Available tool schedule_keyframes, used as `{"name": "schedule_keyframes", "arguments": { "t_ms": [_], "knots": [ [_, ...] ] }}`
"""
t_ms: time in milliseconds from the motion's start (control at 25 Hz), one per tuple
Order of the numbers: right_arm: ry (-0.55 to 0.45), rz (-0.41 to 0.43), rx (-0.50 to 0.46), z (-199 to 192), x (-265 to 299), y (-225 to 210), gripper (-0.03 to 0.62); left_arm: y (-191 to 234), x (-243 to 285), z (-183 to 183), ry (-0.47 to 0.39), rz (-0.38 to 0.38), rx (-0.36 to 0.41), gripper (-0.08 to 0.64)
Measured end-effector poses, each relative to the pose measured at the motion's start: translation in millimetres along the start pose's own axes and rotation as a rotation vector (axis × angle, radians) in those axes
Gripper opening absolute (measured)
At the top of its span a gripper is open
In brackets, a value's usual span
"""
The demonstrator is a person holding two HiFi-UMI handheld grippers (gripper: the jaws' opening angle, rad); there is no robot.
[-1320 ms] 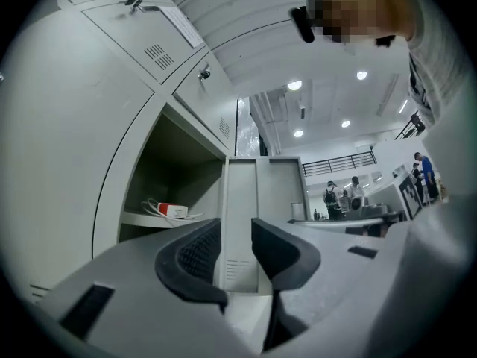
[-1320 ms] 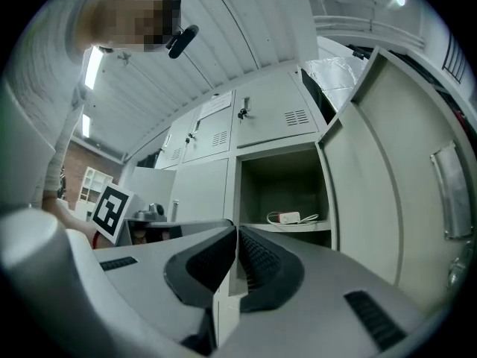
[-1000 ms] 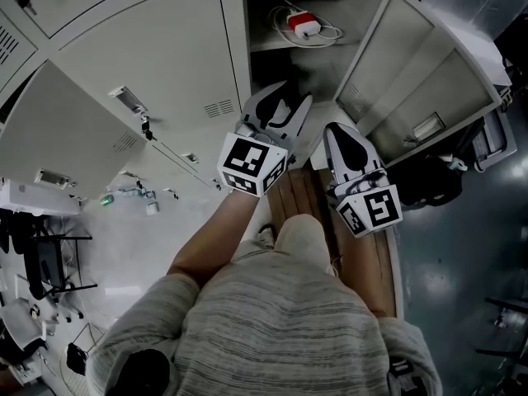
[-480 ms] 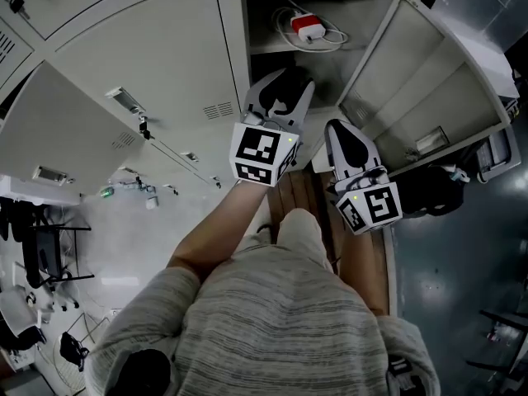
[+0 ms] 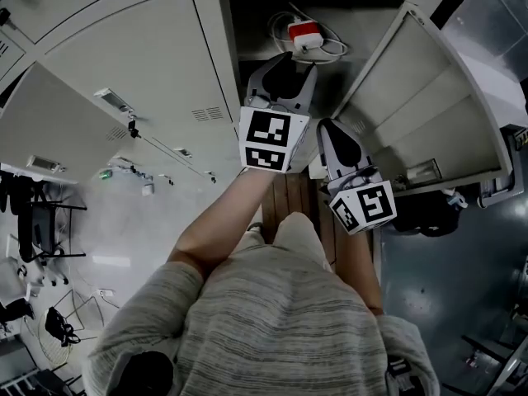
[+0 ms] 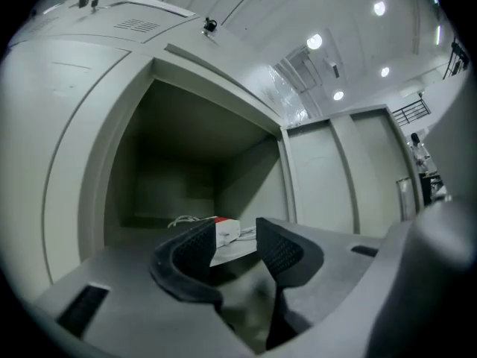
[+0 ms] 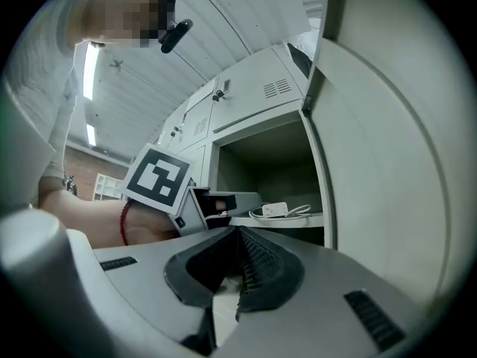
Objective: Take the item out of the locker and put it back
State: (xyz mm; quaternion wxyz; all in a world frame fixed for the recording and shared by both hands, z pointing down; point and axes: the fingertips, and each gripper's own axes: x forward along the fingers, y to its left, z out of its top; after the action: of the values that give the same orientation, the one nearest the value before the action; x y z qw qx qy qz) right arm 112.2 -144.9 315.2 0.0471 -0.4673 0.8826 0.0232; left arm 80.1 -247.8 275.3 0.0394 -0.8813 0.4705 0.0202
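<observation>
Left claw (image 5: 283, 71): spread, just been opening, nothing between.
Right claw (image 5: 326, 126): pressed together, empty.
Charger (image 5: 304, 33): top centre, on locker shelf (image 7: 305, 220).

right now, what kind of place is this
Likely a locker room or staff storage area: a bank of grey metal lockers, one with its door swung open, and a charger with its cable on the shelf inside.
</observation>
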Motion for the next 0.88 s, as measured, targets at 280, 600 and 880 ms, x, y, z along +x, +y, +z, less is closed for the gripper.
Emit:
{"name": "schedule_keyframes", "arguments": {
  "t_ms": [280, 600, 880],
  "knots": [
    [0.001, 0.078, 0.038, -7.2, 4.4, -15.8, 0.028, 5.4, 31.4, -2.3, 0.074, 0.096, 0.016, 0.295],
    [-0.005, 0.128, 0.096, -13.5, 2.6, -27.3, 0.028, 15.0, 56.0, -5.3, 0.176, 0.236, 0.018, 0.31],
    [0.058, 0.231, 0.143, -16.7, -4.4, -15.6, 0.028, 21.4, 67.8, -21.5, 0.269, 0.344, -0.005, 0.31]
  ]
}}
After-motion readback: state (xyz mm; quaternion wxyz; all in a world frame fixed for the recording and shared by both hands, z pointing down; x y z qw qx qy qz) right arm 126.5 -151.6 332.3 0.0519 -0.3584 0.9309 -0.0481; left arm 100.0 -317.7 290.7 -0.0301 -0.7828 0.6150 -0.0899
